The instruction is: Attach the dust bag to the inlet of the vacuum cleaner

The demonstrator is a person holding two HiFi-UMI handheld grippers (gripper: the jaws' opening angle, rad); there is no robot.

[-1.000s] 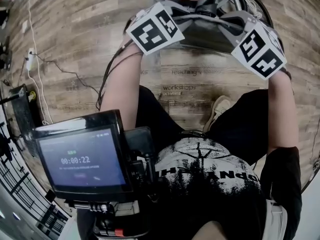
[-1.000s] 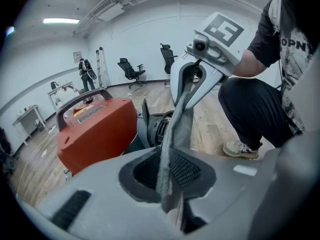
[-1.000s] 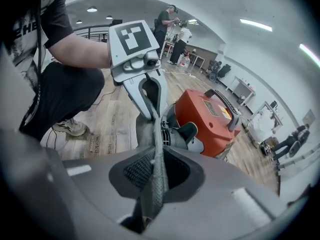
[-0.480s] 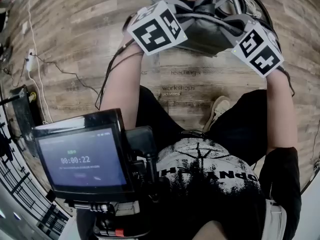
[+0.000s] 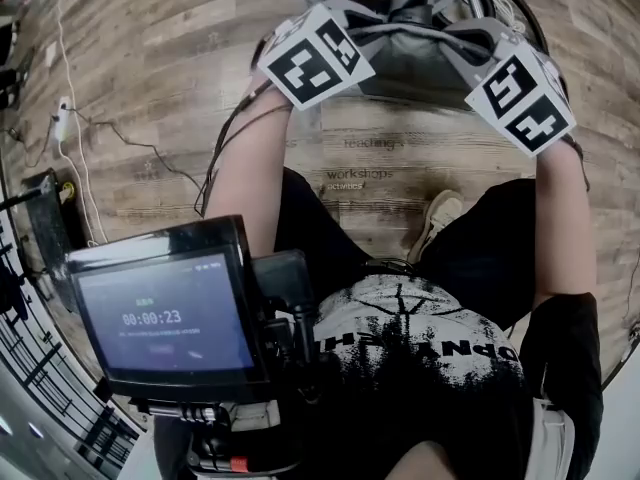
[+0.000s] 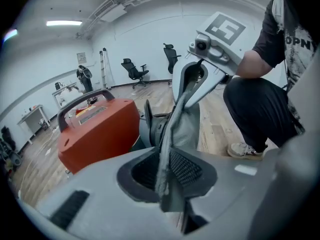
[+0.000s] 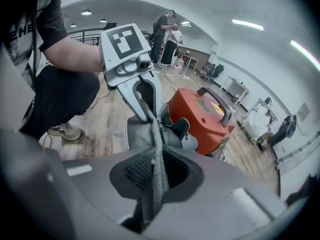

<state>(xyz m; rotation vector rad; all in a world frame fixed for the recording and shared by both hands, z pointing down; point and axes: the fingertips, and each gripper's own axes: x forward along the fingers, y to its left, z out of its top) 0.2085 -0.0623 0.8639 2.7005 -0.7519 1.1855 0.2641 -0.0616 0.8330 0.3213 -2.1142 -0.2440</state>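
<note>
The orange vacuum cleaner [image 6: 97, 131] [image 7: 205, 116] stands on the wood floor, its dark inlet [image 6: 155, 129] [image 7: 177, 131] facing me. The grey dust bag [image 5: 420, 53] hangs stretched between both grippers just in front of the inlet. My left gripper [image 6: 167, 184] has the bag's edge between its pads and still holds it taut, though its jaws have just been opening. My right gripper [image 7: 155, 184] is shut on the opposite edge of the bag. In the head view the marker cubes [image 5: 315, 53] [image 5: 520, 93] hide the jaws.
The person crouches behind the bag, a shoe [image 5: 440, 213] on the floor and a screen device [image 5: 165, 313] at the chest. Cables [image 5: 80, 118] run along the floor at left. Office chairs [image 6: 135, 71] and tables stand far off.
Both marker cubes shift only slightly beside the vacuum. The bag stays stretched between the grippers.
</note>
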